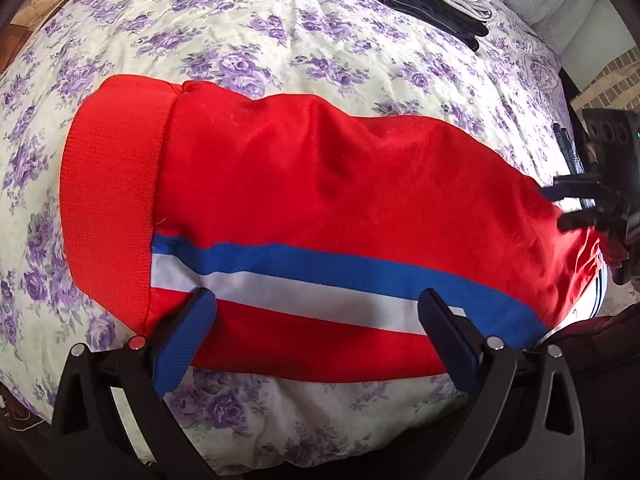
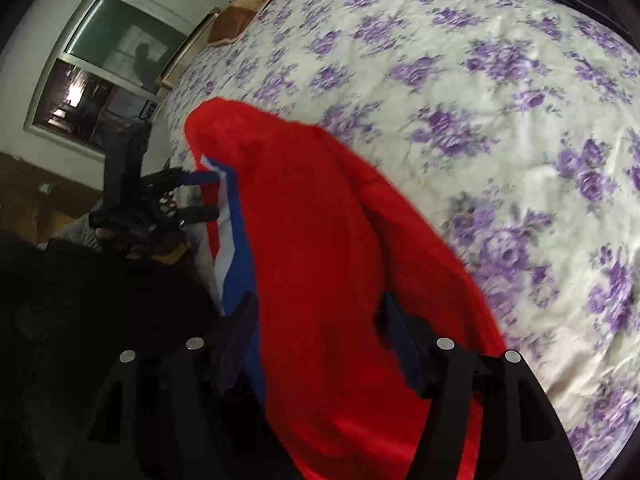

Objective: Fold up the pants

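Nearest my left gripper (image 1: pixel 316 312), jaws spread wide and empty, the striped edge of the red pants (image 1: pixel 320 200) lies folded on the floral bedspread (image 1: pixel 240 40). My right gripper (image 2: pixel 316 320) straddles the far end, open, pads apparently clear. Light, limp, likely slippery knit: I would pinch the thick ribbed waistband (image 1: pixel 112 200).

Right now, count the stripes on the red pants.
2: a blue stripe and a white stripe right below it, along the near edge. More may be hidden in folds.
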Available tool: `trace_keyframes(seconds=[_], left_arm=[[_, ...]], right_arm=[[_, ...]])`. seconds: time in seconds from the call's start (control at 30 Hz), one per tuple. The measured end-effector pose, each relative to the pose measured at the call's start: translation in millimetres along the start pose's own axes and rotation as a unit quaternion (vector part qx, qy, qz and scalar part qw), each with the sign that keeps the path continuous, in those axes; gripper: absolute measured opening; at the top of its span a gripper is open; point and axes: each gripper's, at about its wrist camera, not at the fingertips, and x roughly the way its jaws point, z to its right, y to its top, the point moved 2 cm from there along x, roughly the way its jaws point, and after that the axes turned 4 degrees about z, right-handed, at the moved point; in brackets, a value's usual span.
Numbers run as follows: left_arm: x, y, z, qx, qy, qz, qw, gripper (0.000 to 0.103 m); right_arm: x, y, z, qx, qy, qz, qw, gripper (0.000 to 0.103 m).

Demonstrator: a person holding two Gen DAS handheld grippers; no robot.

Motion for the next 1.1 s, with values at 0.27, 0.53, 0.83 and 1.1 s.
trace_keyframes(seconds=[0.27, 0.53, 0.83, 1.1], left_arm=[[1.6, 0.8, 2.1, 0.002, 0.003, 0.004, 1.0000, 0.098], [0.6, -0.7, 3.3, 0.002, 0.005, 0.005, 1.0000, 0.098], [-3.2, -5.5, 3.4, 0.001, 0.003, 0.013, 0.9999, 0.098], [-6.0, -8.2, 2.9, 0.000, 0.003, 0.018, 0.9998, 0.098]], right_arm=[[38.5, 17.4, -1.2, 0.040, 0.102, -0.066, 0.992, 0.067], [91.3, 59.5, -20.4, 0.067, 0.163, -0.049, 0.983, 0.073], [46.5, 80.5, 20.9, 0.183, 0.173, 0.108, 0.962, 0.073], [6.9, 74.9, 32.1, 0.179, 0.137, 0.112, 0.968, 0.074]])
